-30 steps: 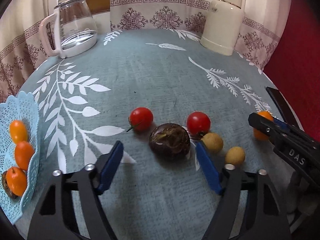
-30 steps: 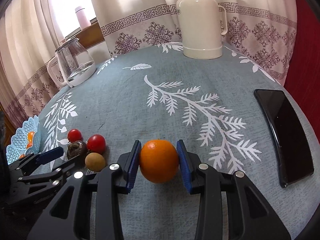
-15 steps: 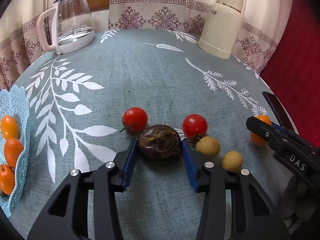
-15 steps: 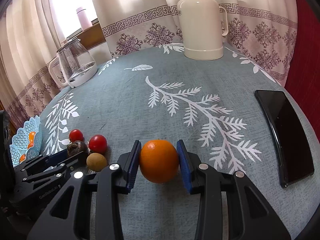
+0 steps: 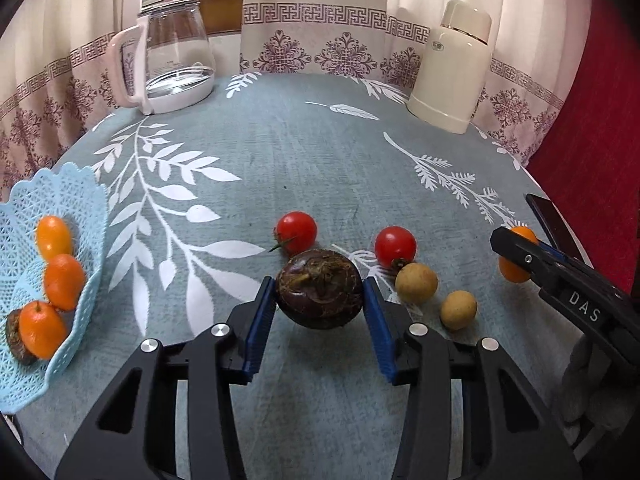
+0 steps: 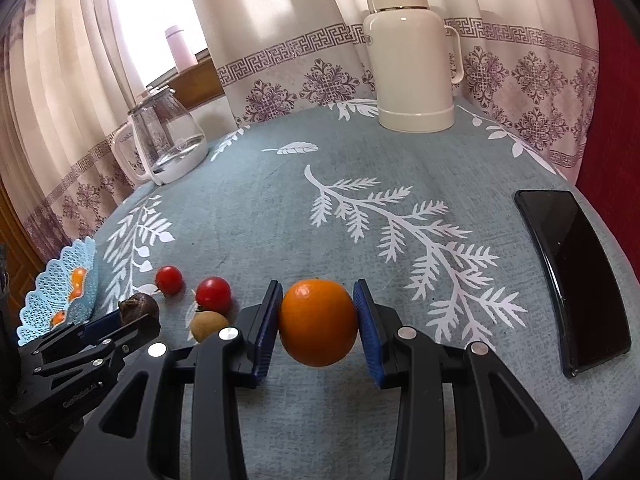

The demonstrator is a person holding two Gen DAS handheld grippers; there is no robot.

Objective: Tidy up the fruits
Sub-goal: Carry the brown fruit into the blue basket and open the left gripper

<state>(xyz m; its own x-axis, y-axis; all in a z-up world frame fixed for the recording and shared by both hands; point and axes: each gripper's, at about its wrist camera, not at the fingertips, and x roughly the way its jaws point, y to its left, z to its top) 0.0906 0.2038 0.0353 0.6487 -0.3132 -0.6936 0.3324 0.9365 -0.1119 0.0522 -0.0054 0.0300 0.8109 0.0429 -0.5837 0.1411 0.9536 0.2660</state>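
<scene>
Between left tongs (image 5: 319, 312): mangosteen (image 5: 319, 294); right tongs (image 6: 318, 328): orange (image 6: 318, 322).

A grey-blue tablecloth (image 5: 320, 168) carries white leaf and fern prints. A pale blue lattice plastic basket (image 5: 86, 200) holds bright orange kumquats (image 5: 64, 282). Two glossy red cherry tomatoes (image 5: 296, 229), two tan round longans (image 5: 416, 282), a dark purple-brown mangosteen (image 5: 320, 294), a cream thermos (image 6: 412, 52).

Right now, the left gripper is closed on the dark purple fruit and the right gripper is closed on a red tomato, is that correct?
Not quite: the right gripper is closed on the orange fruit, as the right wrist view shows. The left gripper does hold the dark purple fruit.
</scene>
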